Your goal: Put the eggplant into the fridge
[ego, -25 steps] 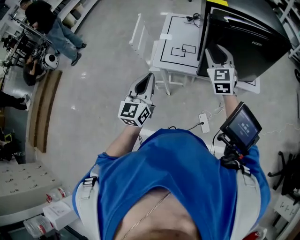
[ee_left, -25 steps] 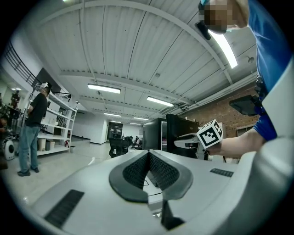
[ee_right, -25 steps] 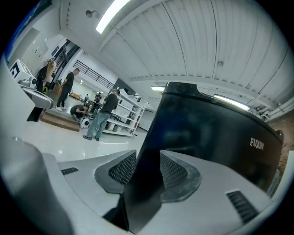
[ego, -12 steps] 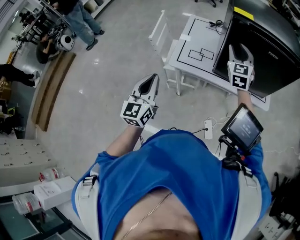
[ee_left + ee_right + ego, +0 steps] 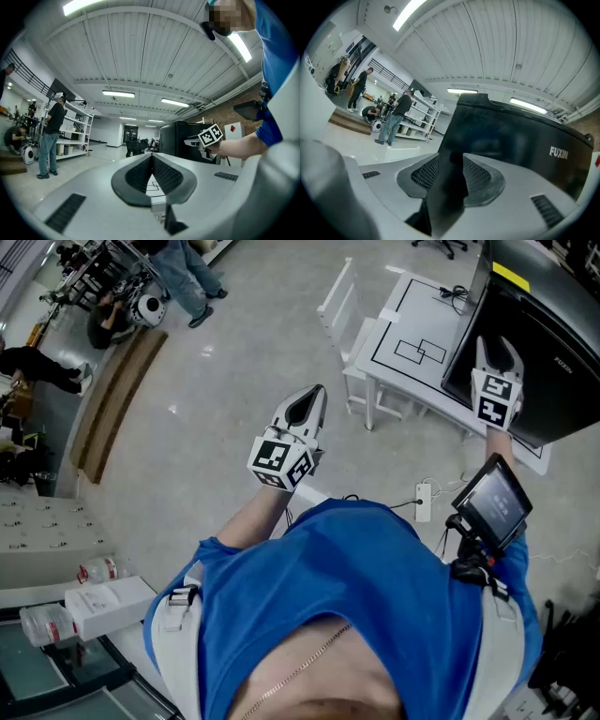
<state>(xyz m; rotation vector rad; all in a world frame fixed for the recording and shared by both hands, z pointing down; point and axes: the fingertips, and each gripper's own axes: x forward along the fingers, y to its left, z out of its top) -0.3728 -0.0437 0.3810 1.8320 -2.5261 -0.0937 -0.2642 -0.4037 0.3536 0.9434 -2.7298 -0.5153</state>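
Note:
A black fridge (image 5: 553,334) stands on a white table (image 5: 412,306) at the upper right of the head view. My right gripper (image 5: 495,345) is at its door's left edge. In the right gripper view the black door edge (image 5: 454,154) fills the gap between the pads, and my right gripper (image 5: 450,165) is shut on it. My left gripper (image 5: 309,401) hangs over the bare floor left of the table; in its own view it (image 5: 151,157) is shut with nothing in it. That view also has the fridge (image 5: 176,138) and the right gripper's marker cube (image 5: 210,135). No eggplant is in any view.
The table top carries black taped outlines (image 5: 419,351) and a white frame (image 5: 339,298) stands beside it. A power strip (image 5: 424,502) lies on the floor. People (image 5: 187,268) stand by shelves at the far left, near a low wooden platform (image 5: 112,399). Boxes (image 5: 103,606) sit at lower left.
The head view has swung, so the table and fridge sit further right. My right gripper stays at the door edge; the left gripper has drifted slightly and stays shut.

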